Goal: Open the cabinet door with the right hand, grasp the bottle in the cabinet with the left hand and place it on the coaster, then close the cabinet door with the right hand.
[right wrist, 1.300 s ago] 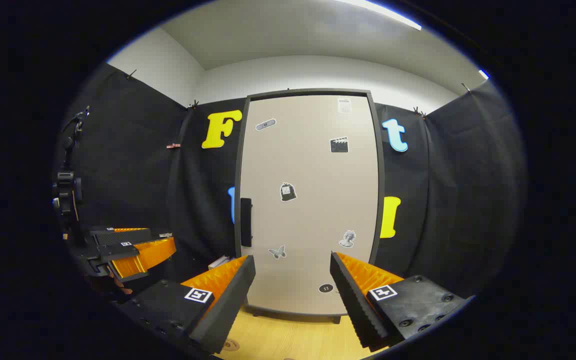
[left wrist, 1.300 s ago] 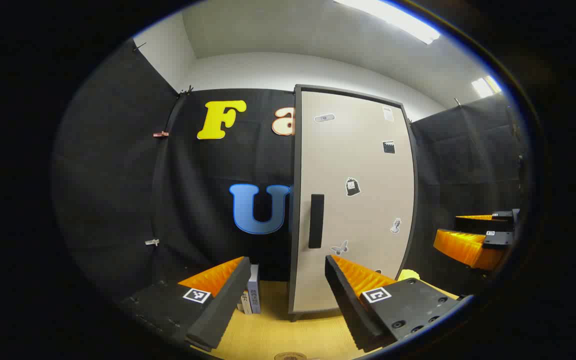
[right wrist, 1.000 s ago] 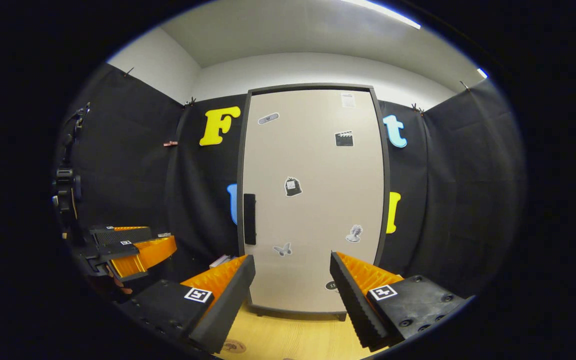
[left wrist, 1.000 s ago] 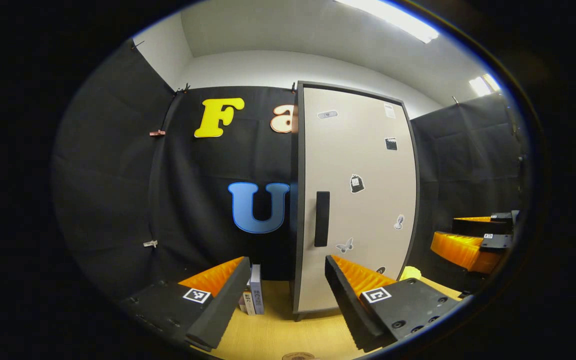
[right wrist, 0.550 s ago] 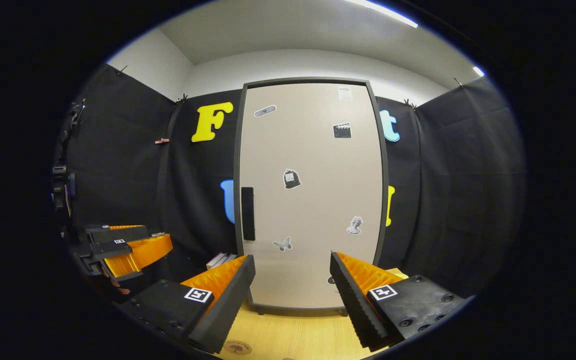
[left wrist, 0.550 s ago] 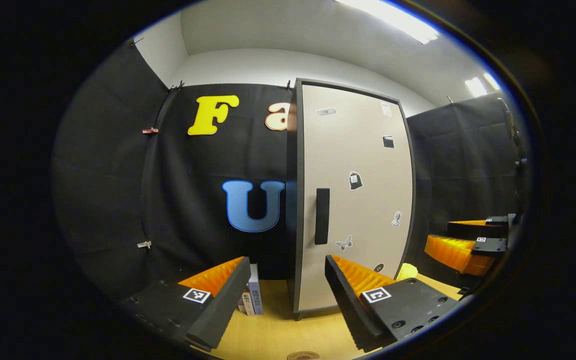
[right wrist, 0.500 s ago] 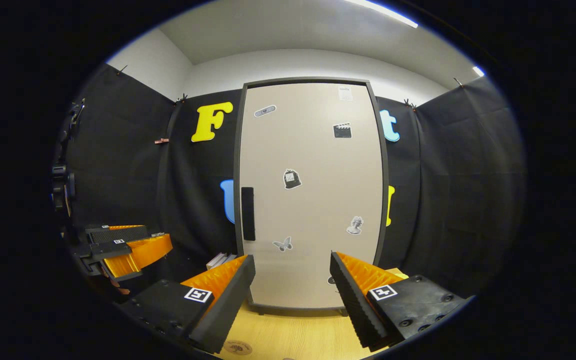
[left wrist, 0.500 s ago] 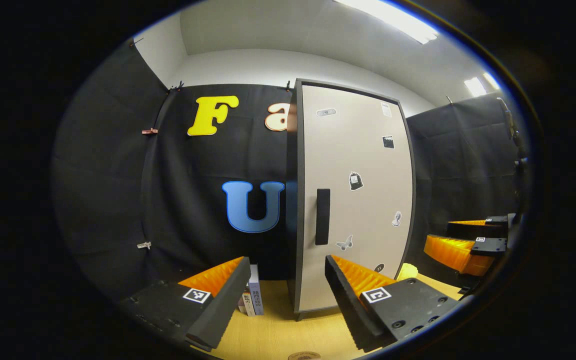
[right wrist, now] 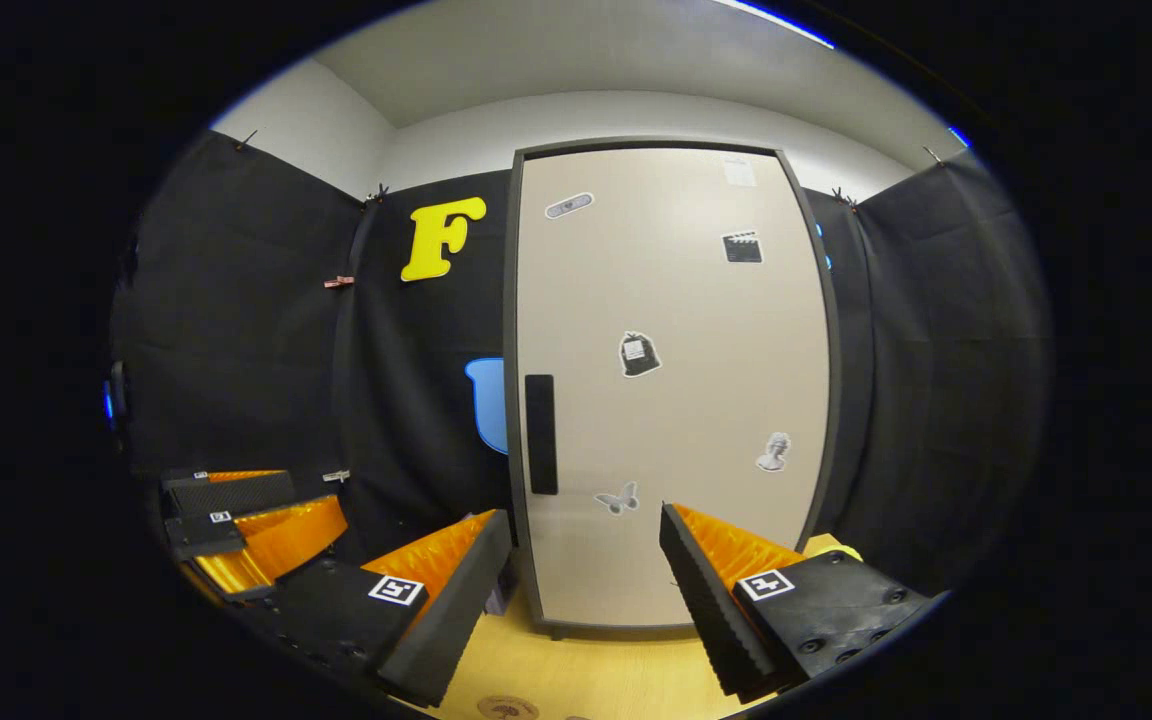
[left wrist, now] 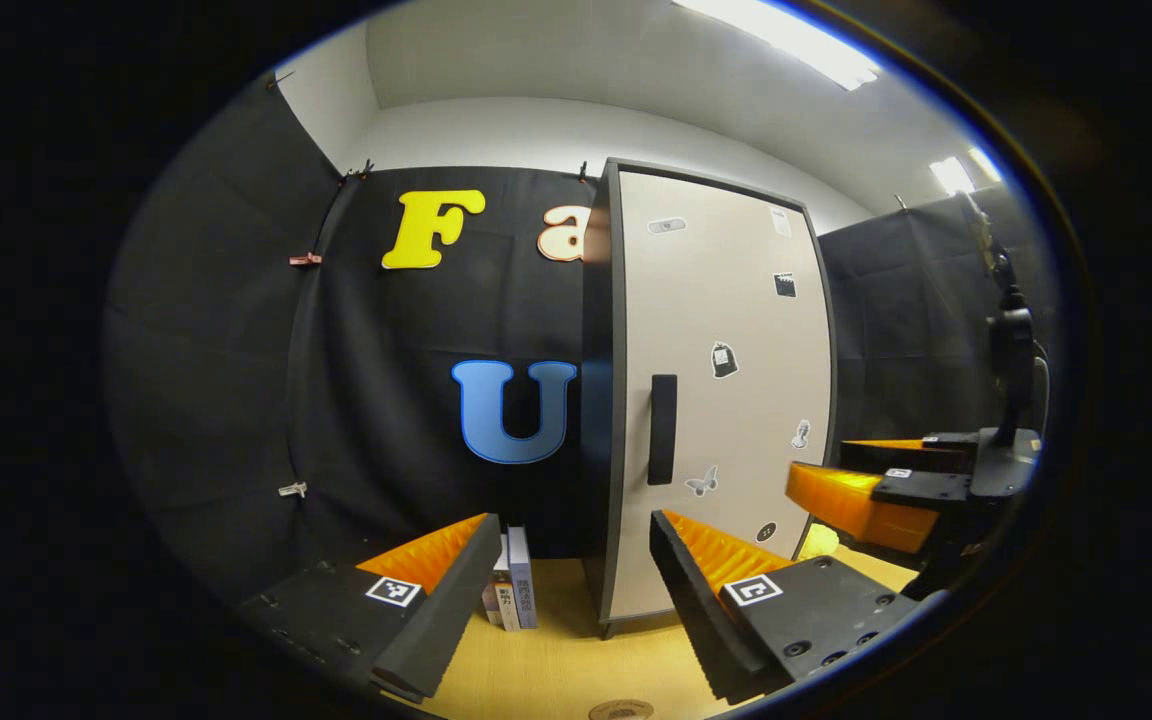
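Note:
A tall cabinet with a beige door in a dark frame stands on the wooden table. The door is closed and hides the inside. Its dark vertical handle runs along the door's left edge, a short way beyond my right gripper, which is open with nothing in it. My left gripper is open too, held in front of the cabinet's left corner and handle. In the left gripper view the right gripper hovers at the right. A round coaster lies on the table near the front edge, also seen as the coaster.
A few books stand upright on the table left of the cabinet. A small yellow object lies by the cabinet's right foot. In the right gripper view the left gripper hangs at the left. Black cloth walls the booth.
My right gripper has come closer to the cabinet; the door looks larger and the handle nearer. In the left gripper view the right gripper has moved forward toward the cabinet.

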`<state>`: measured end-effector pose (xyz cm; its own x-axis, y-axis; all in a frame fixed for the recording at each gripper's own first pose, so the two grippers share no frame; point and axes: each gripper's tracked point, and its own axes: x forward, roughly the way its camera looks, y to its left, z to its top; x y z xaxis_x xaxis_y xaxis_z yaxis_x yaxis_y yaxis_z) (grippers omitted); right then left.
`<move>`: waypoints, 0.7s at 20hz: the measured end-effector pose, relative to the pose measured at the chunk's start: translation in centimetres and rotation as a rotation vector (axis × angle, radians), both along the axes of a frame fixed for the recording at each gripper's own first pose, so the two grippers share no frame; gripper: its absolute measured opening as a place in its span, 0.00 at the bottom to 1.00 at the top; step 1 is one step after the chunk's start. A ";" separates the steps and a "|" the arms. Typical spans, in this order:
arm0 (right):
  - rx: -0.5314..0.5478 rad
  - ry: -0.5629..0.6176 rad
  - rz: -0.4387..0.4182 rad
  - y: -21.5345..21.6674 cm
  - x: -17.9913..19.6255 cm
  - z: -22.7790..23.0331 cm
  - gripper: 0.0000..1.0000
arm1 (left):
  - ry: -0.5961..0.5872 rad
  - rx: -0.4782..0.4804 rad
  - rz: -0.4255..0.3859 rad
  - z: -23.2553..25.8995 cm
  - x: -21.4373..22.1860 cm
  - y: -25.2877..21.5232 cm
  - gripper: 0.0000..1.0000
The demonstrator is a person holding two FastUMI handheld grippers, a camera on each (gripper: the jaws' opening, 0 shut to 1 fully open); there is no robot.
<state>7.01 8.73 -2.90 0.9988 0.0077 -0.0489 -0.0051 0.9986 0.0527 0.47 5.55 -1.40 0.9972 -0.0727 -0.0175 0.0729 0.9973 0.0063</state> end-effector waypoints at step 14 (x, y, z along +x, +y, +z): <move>-0.039 -0.074 -0.061 3.8 12.1 -0.9 0.96 | 0.048 -0.045 0.043 -1.9 -1.5 6.2 0.94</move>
